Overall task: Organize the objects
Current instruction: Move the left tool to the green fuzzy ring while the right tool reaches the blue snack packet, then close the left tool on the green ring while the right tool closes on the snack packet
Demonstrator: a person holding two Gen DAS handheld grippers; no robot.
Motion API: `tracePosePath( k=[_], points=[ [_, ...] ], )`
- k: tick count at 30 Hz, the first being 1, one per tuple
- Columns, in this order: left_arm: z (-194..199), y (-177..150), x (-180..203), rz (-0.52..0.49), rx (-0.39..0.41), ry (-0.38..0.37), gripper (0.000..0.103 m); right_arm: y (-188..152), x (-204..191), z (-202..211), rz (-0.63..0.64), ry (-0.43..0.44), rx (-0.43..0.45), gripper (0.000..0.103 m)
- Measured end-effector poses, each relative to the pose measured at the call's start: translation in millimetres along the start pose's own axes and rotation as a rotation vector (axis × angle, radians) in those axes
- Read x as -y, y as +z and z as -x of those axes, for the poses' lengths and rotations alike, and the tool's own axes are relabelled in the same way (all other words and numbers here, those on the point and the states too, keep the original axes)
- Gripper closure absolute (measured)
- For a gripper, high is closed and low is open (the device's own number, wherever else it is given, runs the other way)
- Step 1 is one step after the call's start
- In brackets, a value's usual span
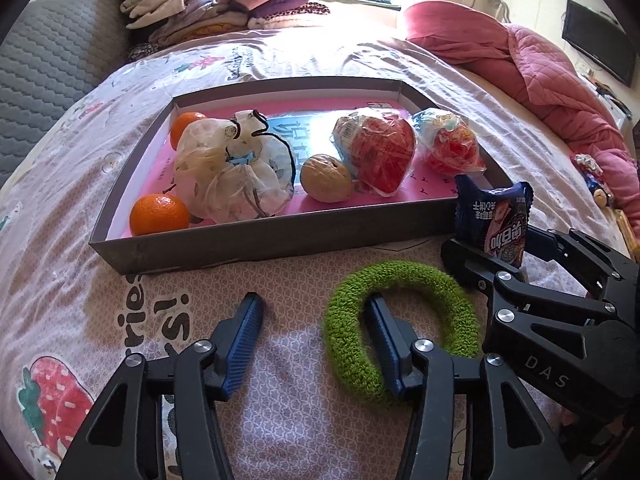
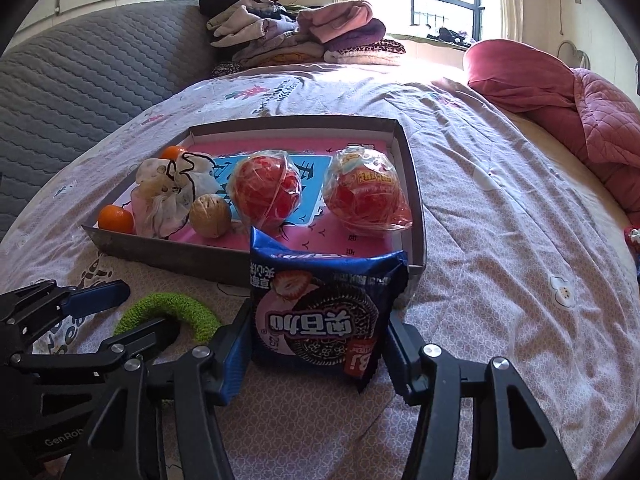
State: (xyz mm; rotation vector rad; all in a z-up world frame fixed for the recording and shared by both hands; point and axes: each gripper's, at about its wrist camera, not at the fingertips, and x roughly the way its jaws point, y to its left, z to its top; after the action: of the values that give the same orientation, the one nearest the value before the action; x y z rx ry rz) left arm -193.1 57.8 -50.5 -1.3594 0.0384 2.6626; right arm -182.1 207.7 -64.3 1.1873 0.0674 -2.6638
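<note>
Several items already lie in the box (image 1: 256,240). Outside its near wall, the biscuit packet (image 2: 320,316) is held in the right claw (image 2: 316,344); the green ring (image 1: 400,320) is straddled, ungripped, by the half-open left claw (image 1: 316,320).

Beside the shallow box (image 2: 212,258): the green fuzzy ring (image 2: 176,312) is partly covered by a finger of the left gripper (image 1: 316,336) in the right wrist view. The blue cookie packet (image 2: 320,316) hides part of the box's near wall. Behind the drawstring pouch (image 1: 232,168) inside the box, one orange (image 1: 186,124) shows only in part. Print on the box floor is unreadable.
</note>
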Motion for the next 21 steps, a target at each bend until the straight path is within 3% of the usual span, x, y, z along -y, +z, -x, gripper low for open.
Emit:
tracePosePath(
  k=[4,21],
  points=[
    [2.7,-0.7,6.9,-0.022,0.009,-0.007,0.087,-0.2,2.4,0.5,-0.012,0.010,0.002,0.047],
    [24.1,-0.4,4.4,-0.015,0.036,-0.005,0.089,4.3,-1.1,15.5,-0.001,0.037,0.038,0.049]
  ],
)
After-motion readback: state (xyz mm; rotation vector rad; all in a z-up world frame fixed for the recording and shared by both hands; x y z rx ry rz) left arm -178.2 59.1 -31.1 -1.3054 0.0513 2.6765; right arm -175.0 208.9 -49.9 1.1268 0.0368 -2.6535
